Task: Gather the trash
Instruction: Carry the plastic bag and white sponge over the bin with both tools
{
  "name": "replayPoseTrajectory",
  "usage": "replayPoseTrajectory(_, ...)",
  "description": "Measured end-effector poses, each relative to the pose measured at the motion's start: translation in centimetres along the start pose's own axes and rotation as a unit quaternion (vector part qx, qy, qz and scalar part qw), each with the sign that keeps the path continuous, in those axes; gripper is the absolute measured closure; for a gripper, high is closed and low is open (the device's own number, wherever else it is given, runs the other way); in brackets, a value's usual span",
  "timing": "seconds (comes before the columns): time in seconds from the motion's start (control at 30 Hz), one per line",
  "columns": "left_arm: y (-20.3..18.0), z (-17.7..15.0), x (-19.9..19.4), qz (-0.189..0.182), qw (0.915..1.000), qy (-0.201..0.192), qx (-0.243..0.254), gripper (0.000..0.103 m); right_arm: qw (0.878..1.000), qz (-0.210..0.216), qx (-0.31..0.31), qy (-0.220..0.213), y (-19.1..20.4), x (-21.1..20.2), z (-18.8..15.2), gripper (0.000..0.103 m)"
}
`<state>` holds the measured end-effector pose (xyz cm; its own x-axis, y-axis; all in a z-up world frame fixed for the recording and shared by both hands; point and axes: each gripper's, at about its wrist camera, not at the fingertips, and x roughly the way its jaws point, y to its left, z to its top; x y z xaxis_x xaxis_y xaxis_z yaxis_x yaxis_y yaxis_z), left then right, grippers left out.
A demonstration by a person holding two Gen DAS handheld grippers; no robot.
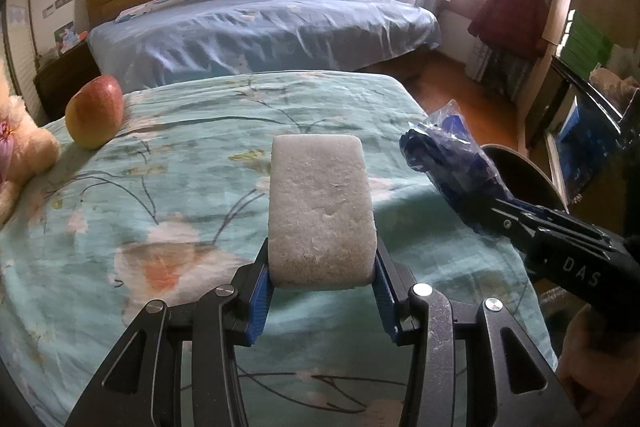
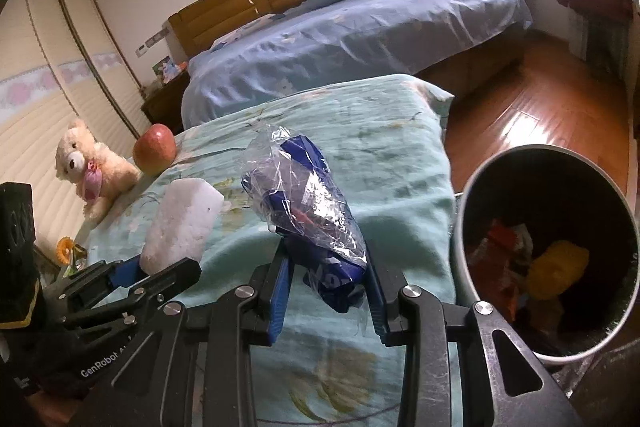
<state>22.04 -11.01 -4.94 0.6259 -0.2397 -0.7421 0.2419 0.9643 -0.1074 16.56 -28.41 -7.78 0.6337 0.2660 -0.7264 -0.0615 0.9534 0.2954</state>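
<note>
Two grippers, each clamped on a piece of trash above the floral-covered table.

Left wrist view: the left gripper [image 1: 323,277] has its blue pads pressed against the sides of a white foam block [image 1: 320,211], which stands up out of the jaws over the teal floral cloth [image 1: 180,187]; an apple [image 1: 95,111] sits at the cloth's far left corner beside a plush bear [image 1: 20,151], and the right gripper [image 1: 460,183] reaches in from the right with a crumpled blue plastic wrapper [image 1: 444,143].
Right wrist view: the right gripper [image 2: 329,287] is partly closed on the blue plastic wrapper [image 2: 308,203], held above the cloth's right edge; just to the right and lower stands a round trash bin [image 2: 480,195] with orange and yellow scraps inside, and the left gripper [image 2: 132,271] with the foam block [image 2: 182,223] shows at left.
</note>
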Motion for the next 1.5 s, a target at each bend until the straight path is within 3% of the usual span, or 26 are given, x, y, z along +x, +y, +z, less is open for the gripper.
replayPoseTrajectory(1.5, -7.7, 0.8, 0.8, -0.059, 0.9962, 0.004, 0.064, 0.059, 0.995, -0.066, 0.067, -0.032, -7.6, -6.0, -2.2, 0.069)
